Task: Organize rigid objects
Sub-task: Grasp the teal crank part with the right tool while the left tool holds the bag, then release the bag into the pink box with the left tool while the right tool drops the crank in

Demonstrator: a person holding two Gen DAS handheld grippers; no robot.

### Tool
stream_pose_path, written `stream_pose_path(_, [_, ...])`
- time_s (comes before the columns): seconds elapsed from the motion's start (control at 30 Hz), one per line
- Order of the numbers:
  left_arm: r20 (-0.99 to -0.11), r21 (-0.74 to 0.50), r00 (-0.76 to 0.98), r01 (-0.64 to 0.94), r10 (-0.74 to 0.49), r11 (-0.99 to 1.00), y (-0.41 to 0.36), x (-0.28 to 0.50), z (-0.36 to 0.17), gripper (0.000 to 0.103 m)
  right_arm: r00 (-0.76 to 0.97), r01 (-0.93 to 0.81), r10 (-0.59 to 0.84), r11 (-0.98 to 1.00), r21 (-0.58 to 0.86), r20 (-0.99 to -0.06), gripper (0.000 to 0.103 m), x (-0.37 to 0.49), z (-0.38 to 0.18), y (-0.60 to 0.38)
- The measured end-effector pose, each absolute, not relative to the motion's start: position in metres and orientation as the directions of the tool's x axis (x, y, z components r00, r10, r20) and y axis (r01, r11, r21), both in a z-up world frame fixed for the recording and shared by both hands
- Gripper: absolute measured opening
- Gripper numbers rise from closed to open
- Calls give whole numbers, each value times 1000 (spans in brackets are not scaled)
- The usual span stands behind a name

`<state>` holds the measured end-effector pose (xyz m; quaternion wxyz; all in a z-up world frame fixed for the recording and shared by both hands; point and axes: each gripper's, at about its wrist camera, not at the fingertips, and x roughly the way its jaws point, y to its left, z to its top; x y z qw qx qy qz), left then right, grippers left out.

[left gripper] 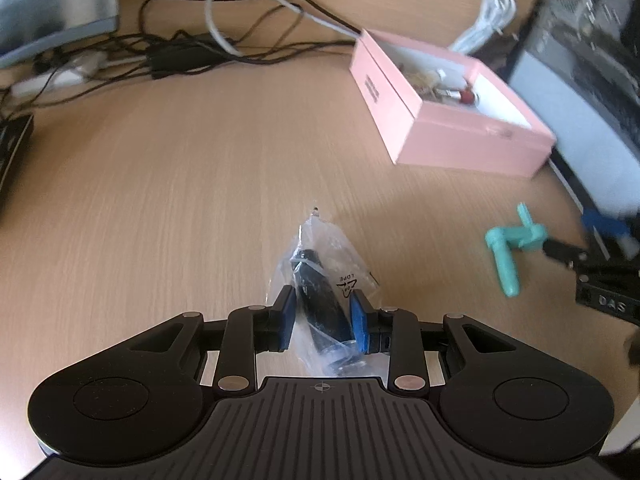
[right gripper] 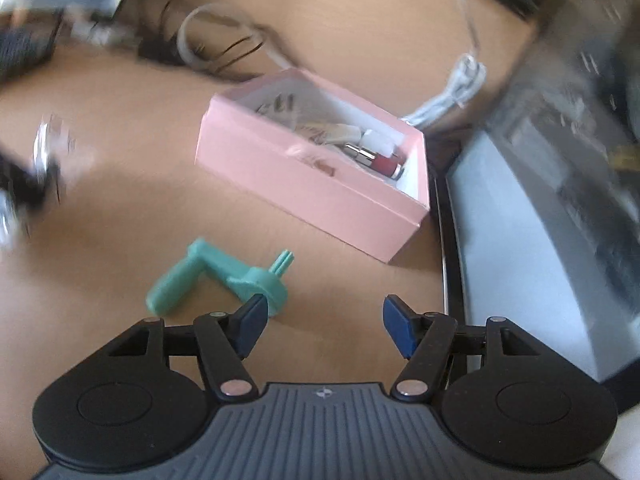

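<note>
My left gripper (left gripper: 322,304) is shut on a black cylindrical part in a clear plastic bag (left gripper: 320,300), held over the wooden desk. An open pink box (left gripper: 448,128) with small items inside lies ahead to the right; it also shows in the right wrist view (right gripper: 308,184), holding a red and silver part (right gripper: 380,160). A teal plastic crank handle (right gripper: 216,280) lies on the desk just left of my right gripper (right gripper: 324,316), which is open and empty. The crank (left gripper: 510,248) and the right gripper's fingers (left gripper: 560,250) also show at the right of the left wrist view.
A tangle of black and grey cables (left gripper: 192,48) and a white power strip (left gripper: 48,80) lie at the back of the desk. A bundled white cable (right gripper: 452,92) lies beyond the box. A grey computer case (right gripper: 540,240) stands at the right.
</note>
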<state>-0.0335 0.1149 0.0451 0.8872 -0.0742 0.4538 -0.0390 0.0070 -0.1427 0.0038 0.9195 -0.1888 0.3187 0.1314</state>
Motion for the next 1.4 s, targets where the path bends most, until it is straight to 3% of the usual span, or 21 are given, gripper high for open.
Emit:
stream_pose_path(0.1, [-797,-186,586,-11,-145,982,116,-36,45,33,715,-338,231,940,-37,-660,73,9,10,-149])
stream_pose_path(0.17, [-803,-150,583,7,-126,989,111,-37,46,32,695,-351,276,936,23,-664,73,10,8,-141])
stream_pose_path(0.3, [-802,-142,589,-26,-100,990,107,-40,46,32,714,-339,226,940,-45,-663,77,12,-1,-118])
stream_pose_path(0.53, [-806,-70,588,21,-69,997,98,-45,46,33,669,-278,238,959,60,-704,77,34,-15,-118])
stream_pose_path(0.63, [-804,-53,591,35,-63,998,95,-47,45,30,673,-288,240,956,51,-700,70,32,-14,-118])
stream_pose_path(0.97, [-764,-83,605,252,-224,964,79,-61,57,23,672,-372,275,928,7,-688,70,6,13,-144])
stream_pose_path(1.07, [-702,-134,651,278,-289,951,78,-55,83,23,702,-351,265,936,3,-661,70,1,30,-159])
stream_pose_path(1.2, [-556,-159,746,336,-365,928,73,-27,144,23,760,-307,253,952,13,-598,70,2,63,-174])
stream_pose_path(1.4, [-381,-143,820,404,-427,904,51,45,231,24,882,-259,226,966,-24,-414,70,30,128,-175])
